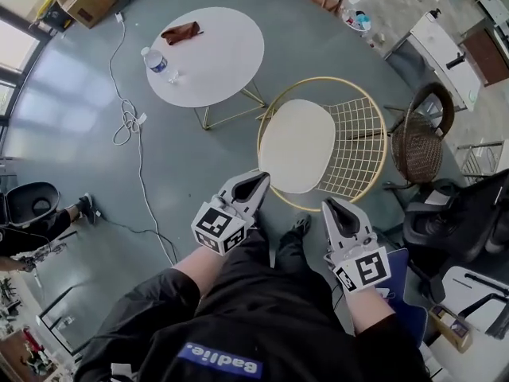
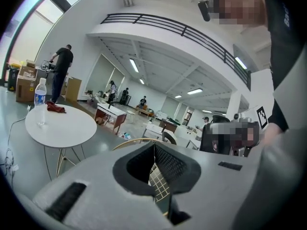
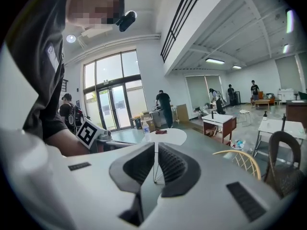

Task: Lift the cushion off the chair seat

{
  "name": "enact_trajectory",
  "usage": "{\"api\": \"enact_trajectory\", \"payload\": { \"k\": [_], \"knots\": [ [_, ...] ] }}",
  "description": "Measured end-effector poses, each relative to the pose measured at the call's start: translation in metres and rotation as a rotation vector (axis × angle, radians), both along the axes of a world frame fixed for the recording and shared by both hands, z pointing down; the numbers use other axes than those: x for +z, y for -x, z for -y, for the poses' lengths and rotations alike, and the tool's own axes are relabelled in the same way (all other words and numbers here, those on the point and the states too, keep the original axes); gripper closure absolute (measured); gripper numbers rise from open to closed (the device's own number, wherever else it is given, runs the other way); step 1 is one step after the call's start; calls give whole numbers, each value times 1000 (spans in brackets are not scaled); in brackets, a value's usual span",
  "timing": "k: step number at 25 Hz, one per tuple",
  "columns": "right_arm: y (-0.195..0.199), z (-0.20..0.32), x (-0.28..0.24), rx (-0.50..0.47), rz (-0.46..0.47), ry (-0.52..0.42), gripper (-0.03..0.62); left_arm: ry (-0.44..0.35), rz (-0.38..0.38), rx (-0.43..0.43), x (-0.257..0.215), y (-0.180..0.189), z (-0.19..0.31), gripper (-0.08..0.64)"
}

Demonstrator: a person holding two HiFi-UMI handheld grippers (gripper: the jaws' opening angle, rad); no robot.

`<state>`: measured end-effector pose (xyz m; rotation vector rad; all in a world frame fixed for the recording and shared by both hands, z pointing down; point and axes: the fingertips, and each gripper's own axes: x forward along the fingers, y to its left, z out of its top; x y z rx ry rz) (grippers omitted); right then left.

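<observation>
Head view.

**Cushion** [image 1: 298, 146]: cream, rounded oblong. It lies flat on the seat of the gold wire chair [image 1: 362, 146], not lifted.
- Long axis runs close to 12–6 o'clock, with the far end leaning slightly toward 1.
- The chair's wire back rises along the cushion's 3 o'clock side.
- The cushion's 9 o'clock side follows the bare front rim.

**Left gripper** [image 1: 261, 178]: at the cushion's 7 o'clock corner, nose aimed toward 1 o'clock.
- The tip overlaps the chair rim in this view. Contact with rim or cushion: cannot tell.
- Tongs are pressed together with nothing between them.
- Its own view agrees: the pads meet at the tip, and the chair's wire mesh shows through the hollow behind them.

**Right gripper** [image 1: 331, 205]: at 5 o'clock of the cushion, just outside the rim.
- Nose aimed toward about 11 o'clock, clear of the cushion.
- Its own view shows the tongs closed to a hairline slit and empty.

**Surroundings:**
- Round table [image 1: 215, 62] at 10 o'clock of the chair, well apart.
- On the table, a water bottle [image 1: 156, 60] stands upright near its 9 o'clock edge, and a red-brown cloth [image 1: 181, 32] lies toward 11.
- Wicker chair [image 1: 420, 138] at 3 o'clock, near the wire chair's back.
- Cable [image 1: 131, 122] trails over the floor at 9 o'clock.
</observation>
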<state>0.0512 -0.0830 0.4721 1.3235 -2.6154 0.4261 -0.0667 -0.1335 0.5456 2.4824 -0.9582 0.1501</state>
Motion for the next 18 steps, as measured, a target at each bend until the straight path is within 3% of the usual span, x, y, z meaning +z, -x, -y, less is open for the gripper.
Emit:
{"api": "enact_trajectory", "payload": {
  "k": [6, 18],
  "knots": [
    [7, 11, 41, -56, -12, 48, 552, 85, 32, -101, 60, 17, 8, 543],
    [11, 40, 116, -142, 9, 129, 552, 226, 120, -148, 199, 19, 35, 541]
  ]
}}
